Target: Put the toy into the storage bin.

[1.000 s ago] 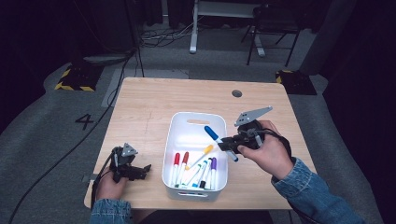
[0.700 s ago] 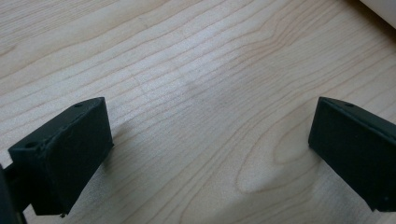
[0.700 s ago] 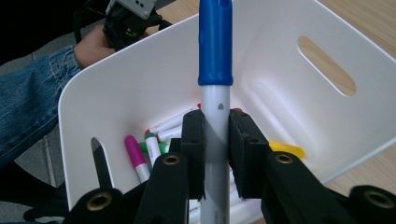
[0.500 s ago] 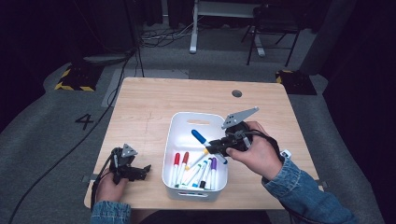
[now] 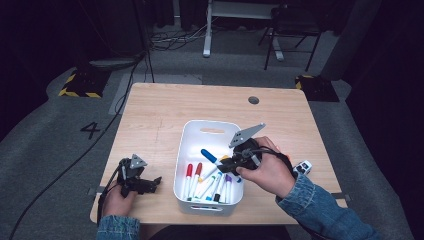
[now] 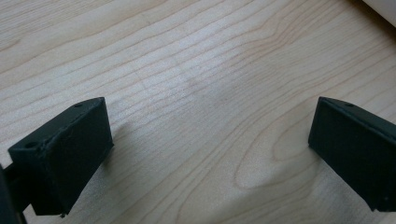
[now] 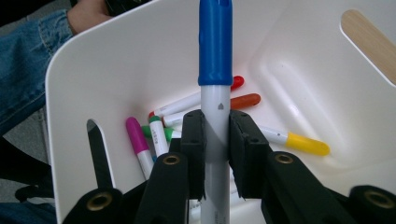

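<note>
Over the last second the right gripper has been carried from the right rim of the white bin inward and slightly down, so that the blue-capped marker clamped in it is now held over the bin's interior, cap pointing toward the far left corner. In the right gripper view the white barrel of that marker is seen pinched between the two black pads, jaws clenched on it, the blue cap rising above them. The left gripper has stayed where it was, resting on the bench near the front left corner, well apart from the bin; its jaws stand wide, released, with bare wood between them in the left gripper view. The shift is judged to mean that the marker is being brought in for dropping among the others, and that only a lowering and a release remain for this one. Already lying in the bin are markers with red, orange, yellow, magenta and green caps. No brand or lettering can be read on any marker; only a small dark mark shows on the held barrel. A painted "4" is legible on the floor left of the bench.
</note>
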`<state>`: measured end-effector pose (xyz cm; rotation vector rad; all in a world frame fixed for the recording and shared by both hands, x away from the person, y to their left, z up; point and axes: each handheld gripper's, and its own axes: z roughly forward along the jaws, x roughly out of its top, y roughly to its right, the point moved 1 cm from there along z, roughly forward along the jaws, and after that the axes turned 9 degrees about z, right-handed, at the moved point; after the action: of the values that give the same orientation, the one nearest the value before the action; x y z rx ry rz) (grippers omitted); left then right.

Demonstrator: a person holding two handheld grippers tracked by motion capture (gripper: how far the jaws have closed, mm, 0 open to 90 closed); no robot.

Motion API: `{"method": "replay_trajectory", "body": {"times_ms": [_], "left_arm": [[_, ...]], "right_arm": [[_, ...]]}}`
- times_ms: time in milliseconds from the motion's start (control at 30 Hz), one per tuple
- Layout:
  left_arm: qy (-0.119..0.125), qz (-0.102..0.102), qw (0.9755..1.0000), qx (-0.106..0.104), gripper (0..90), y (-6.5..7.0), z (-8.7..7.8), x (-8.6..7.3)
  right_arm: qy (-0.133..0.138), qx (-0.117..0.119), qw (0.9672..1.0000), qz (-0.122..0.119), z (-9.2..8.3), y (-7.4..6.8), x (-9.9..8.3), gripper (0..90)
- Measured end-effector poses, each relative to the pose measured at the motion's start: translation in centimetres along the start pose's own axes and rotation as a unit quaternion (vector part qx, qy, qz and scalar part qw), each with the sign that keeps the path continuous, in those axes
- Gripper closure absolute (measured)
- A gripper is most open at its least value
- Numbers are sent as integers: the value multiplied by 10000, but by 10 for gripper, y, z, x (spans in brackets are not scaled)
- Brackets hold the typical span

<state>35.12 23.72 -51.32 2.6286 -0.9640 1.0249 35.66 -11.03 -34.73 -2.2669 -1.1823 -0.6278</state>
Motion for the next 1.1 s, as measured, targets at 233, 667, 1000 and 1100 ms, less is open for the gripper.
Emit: {"method": "replay_trajectory", "body": {"times_ms": [233, 667, 1000, 1100], "left_arm": [[-7, 31, 10000, -19, 0, -1, 0, 0], [-14, 49, 10000, -46, 0, -1, 0, 0], [-15, 48, 10000, -45, 0, -1, 0, 0], [-16, 51, 10000, -50, 0, -1, 0, 0]], "right_arm": [[-185, -130, 9997, -113, 8, -3, -5, 775], [-511, -154, 9973, -505, 31, -9, -11, 774], [-618, -156, 9962, -588, 36, -11, -10, 643], [-446, -106, 9981, -423, 32, -11, -9, 587]]}}
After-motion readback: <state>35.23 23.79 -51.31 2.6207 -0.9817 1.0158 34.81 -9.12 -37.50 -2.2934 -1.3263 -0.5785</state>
